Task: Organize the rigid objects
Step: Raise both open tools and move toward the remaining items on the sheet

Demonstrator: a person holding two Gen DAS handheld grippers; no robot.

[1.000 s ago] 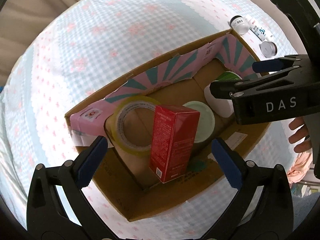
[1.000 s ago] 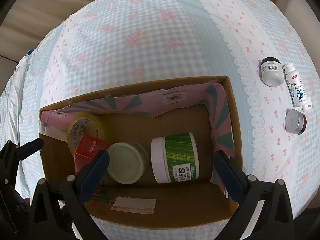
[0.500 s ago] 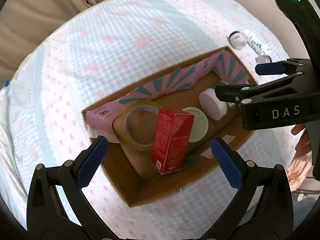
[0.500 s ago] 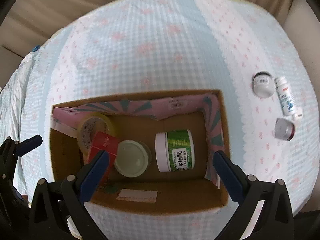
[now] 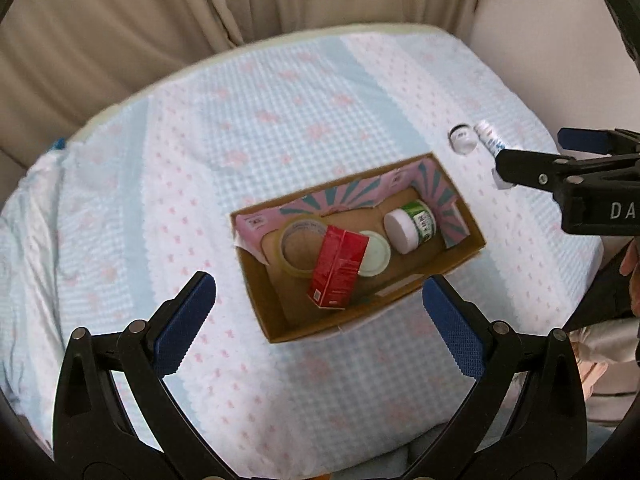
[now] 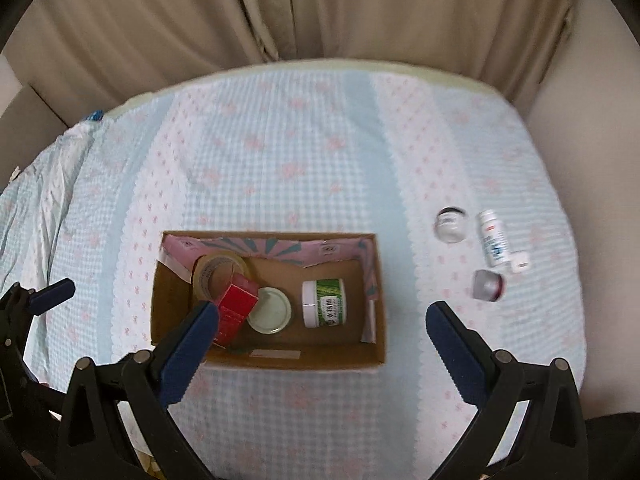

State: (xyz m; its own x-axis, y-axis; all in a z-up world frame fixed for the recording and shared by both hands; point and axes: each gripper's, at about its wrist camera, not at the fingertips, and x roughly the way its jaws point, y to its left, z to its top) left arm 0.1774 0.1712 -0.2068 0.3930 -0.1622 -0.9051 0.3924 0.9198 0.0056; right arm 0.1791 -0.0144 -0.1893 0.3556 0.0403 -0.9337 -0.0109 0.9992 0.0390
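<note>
My left claw (image 5: 316, 304) and right claw (image 6: 320, 334) both hang spread wide and empty above the bed (image 6: 304, 152). Beyond their tips sits the cardboard box (image 6: 372, 354) holding a tape roll (image 6: 208, 276), red carton (image 6: 236, 304), round lid (image 6: 269, 310) and green-labelled jar (image 6: 325, 303). Right of the box, three small bottles (image 6: 490, 240) lie on the bedspread.

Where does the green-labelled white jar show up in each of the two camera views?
Left wrist view: the green-labelled jar lies on its side in the box's far right end, right of centre.
Right wrist view: the same jar lies just right of the box's middle, at centre frame.
Shared landmark: the pale round lid just left of it.
</note>
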